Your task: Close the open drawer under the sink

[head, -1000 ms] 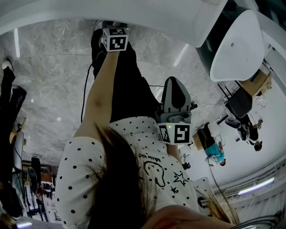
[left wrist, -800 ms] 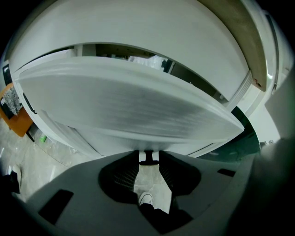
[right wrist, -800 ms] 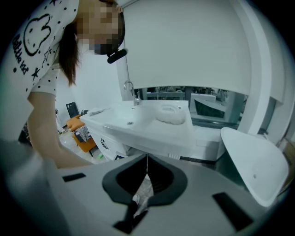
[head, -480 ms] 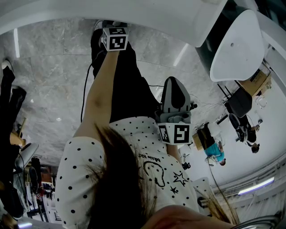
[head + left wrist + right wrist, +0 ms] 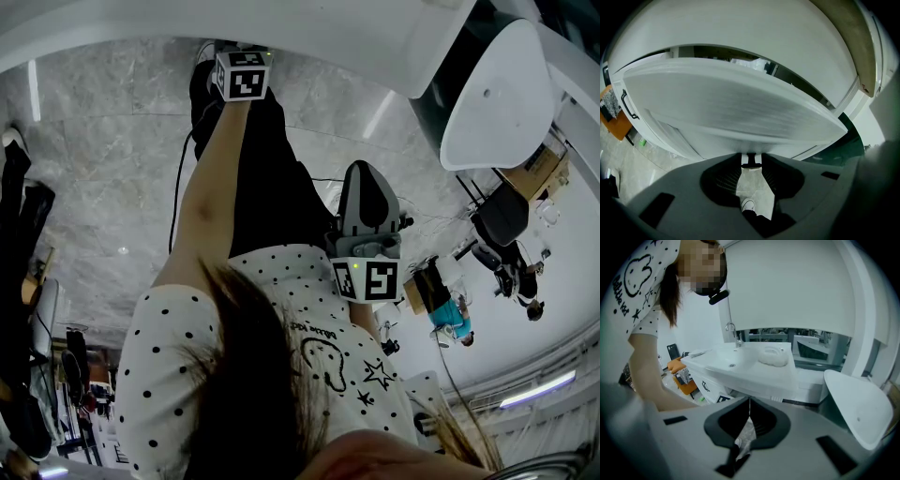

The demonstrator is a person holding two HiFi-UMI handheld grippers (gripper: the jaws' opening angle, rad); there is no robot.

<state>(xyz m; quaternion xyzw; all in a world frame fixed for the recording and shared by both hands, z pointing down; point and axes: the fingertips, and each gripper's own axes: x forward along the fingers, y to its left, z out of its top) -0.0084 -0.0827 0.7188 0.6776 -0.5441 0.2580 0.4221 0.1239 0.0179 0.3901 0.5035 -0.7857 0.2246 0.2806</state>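
Grey marble floor (image 5: 103, 169) below a white sink (image 5: 736, 363) and drawer (image 5: 731, 108)

Drawer (image 5: 740, 108): finished in plain white.
Sink (image 5: 736, 359): coloured white.
Floor (image 5: 103, 150): veined in grey marble.
Shirt (image 5: 169, 366): white, dotted with black.
Trousers (image 5: 272, 197): coloured black.

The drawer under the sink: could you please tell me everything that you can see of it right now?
The drawer shows a broad, plain white front, smooth and matt-looking, with no handle visible. It is open: a dark gap separates its top edge from the white sink unit above, and some unclear items show inside. The left tongs point at its lower edge, tips slightly apart with nothing between them; contact looks likely but is not certain.
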